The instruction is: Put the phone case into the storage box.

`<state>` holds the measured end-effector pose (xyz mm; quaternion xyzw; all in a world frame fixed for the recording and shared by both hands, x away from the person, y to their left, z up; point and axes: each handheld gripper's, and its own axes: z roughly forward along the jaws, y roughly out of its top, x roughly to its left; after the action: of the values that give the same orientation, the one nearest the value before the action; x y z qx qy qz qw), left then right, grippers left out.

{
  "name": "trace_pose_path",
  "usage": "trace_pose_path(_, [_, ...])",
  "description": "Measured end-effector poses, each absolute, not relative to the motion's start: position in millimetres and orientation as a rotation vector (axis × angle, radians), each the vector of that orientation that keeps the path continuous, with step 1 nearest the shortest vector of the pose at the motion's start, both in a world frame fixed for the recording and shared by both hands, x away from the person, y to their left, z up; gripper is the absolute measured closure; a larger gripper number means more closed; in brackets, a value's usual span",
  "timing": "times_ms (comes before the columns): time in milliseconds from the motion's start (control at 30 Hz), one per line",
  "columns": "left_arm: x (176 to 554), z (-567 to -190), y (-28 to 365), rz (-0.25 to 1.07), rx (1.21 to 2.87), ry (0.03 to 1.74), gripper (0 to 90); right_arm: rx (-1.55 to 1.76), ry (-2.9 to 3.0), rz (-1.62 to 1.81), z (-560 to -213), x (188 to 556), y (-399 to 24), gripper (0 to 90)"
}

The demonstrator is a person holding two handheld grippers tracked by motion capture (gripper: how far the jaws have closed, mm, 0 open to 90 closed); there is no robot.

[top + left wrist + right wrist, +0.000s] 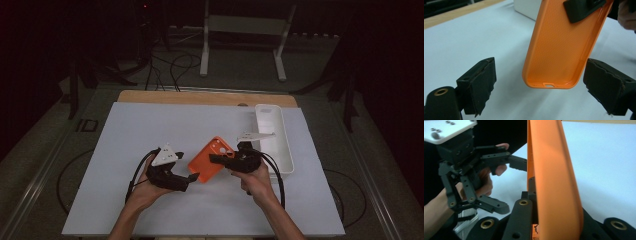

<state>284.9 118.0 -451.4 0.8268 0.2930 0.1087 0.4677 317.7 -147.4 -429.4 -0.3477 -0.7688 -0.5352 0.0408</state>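
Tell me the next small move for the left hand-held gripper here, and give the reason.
Probably close the left hand-held gripper on the lower end of the orange phone case. Its jaws stand open on either side of that end without touching it, while the right hand-held gripper is shut on the case's other end and holds it above the white table.

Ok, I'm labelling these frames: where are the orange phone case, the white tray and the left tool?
orange phone case (559,47): left gripper view, middle of its inner face.
white tray (287,150): high view, its right rim.
left tool (192,181): high view, between its open jaw tips.
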Motion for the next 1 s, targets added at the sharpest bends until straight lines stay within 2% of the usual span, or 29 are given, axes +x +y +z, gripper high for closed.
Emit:
trace_pose_path(467, [283.7, -457.9, 118.2, 0.159, 2.033, 0.664, 19.6, -0.859, -2.435, -1.617, -428.5, 311.4, -140.4, 85.2])
trace_pose_path(667, [283.0, -459.6, 116.6, 0.089, 2.035, 0.613, 29.1, -0.754, -2.464, -1.599, -427.4, 308.4, -136.7, 85.3])
trace_pose_path(1000, [283.8, -467.7, 115.6, -0.039, 2.068, 0.551, 52.8, -0.623, -2.501, -1.581, -426.0, 303.5, -132.1, 85.6])
